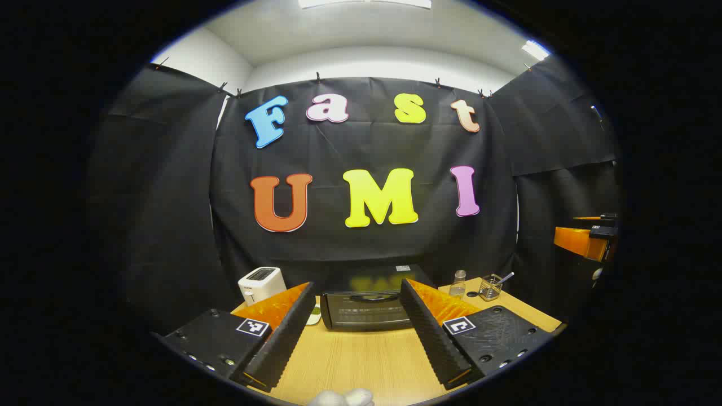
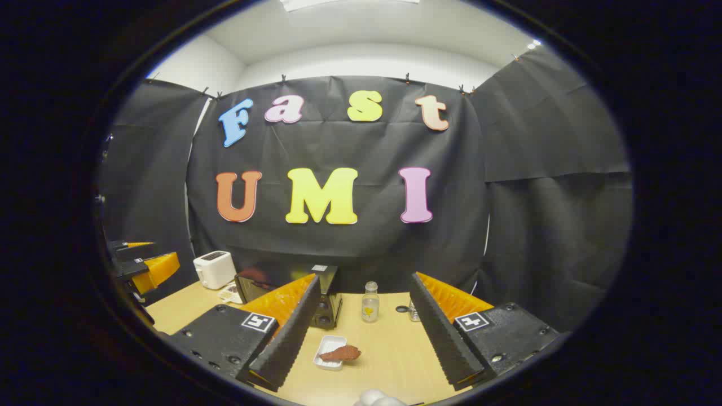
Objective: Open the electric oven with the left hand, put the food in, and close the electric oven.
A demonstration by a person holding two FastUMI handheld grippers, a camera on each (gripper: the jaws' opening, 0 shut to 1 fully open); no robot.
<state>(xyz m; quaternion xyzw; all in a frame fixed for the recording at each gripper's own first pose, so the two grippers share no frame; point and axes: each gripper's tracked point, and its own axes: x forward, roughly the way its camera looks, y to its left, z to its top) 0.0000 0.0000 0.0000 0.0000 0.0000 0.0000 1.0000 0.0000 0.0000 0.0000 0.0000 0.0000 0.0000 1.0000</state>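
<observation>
Oven: black electric oven [image 1: 369,309] at the back of the desk, door closed, seen front-on between the left gripper's fingers; in the right gripper view it stands left of centre, partly behind that gripper's left finger.
Food: reddish-brown piece [image 2: 340,353] lying partly in a small white tray [image 2: 330,344] and overhanging its right edge, on the desk in front of the oven's right end.
Left gripper: [image 1: 361,330] fingers spread wide, nothing between them, raised above the desk and pointed at the oven door; also seen at the left edge of the right gripper view.
Right gripper: [image 2: 364,338] fingers spread wide, holding nothing, above the desk with the tray and food between and below them.
Desk: light wood-grain top [image 1: 366,361].
Toaster: white, two-slot [image 1: 260,283], left of the oven near the back wall.
Bottle: small clear one [image 2: 370,301] with a yellow mark on it, right of the oven.
Cup: clear container [image 1: 490,287] with a utensil standing in it, at the desk's right rear.
Writing: square black-and-white coded tags on both gripper bodies; a small label on the oven top, too small to make out.
</observation>
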